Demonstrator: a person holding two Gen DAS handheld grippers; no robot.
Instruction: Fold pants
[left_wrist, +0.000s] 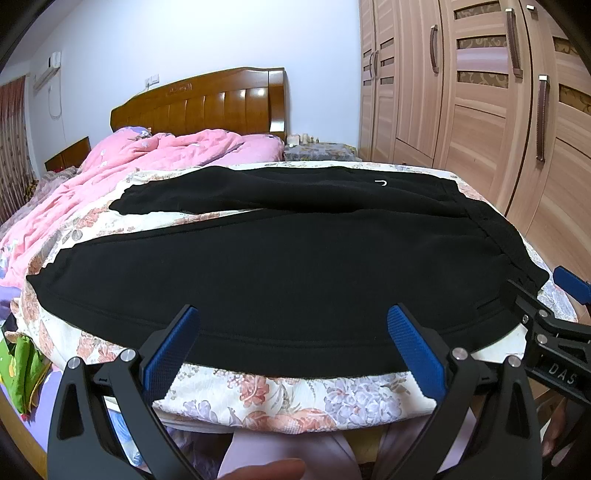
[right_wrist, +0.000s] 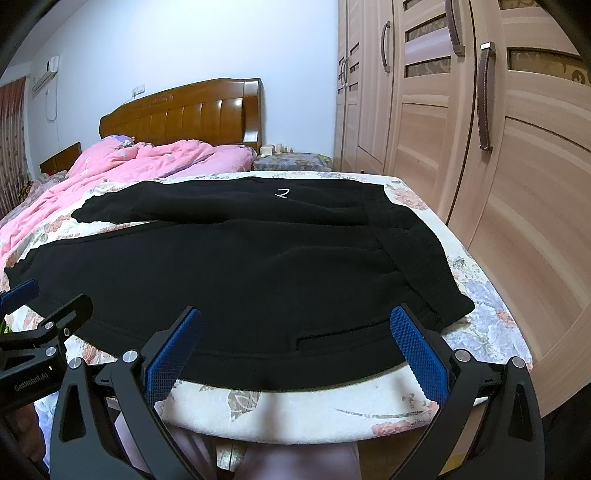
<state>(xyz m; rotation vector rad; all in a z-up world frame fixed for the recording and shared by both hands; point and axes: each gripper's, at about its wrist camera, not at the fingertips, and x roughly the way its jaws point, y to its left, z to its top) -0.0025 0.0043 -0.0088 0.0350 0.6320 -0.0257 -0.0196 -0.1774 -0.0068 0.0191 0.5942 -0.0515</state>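
Black pants (left_wrist: 288, 266) lie spread flat on the floral bedsheet, waistband to the right, both legs running left, the far leg angled away. They also show in the right wrist view (right_wrist: 240, 273). My left gripper (left_wrist: 293, 314) is open and empty, its blue pads hovering over the near edge of the near leg. My right gripper (right_wrist: 295, 315) is open and empty over the near edge by the waistband and a pocket slit (right_wrist: 332, 338). Each gripper shows at the edge of the other's view: the right one (left_wrist: 554, 295), the left one (right_wrist: 44, 299).
A pink quilt (left_wrist: 122, 166) is bunched at the far left before a wooden headboard (left_wrist: 207, 103). A wooden wardrobe (left_wrist: 480, 103) stands close on the right. The floral bedsheet (left_wrist: 295, 398) drops off at the near edge. Green cloth (left_wrist: 26, 369) lies low left.
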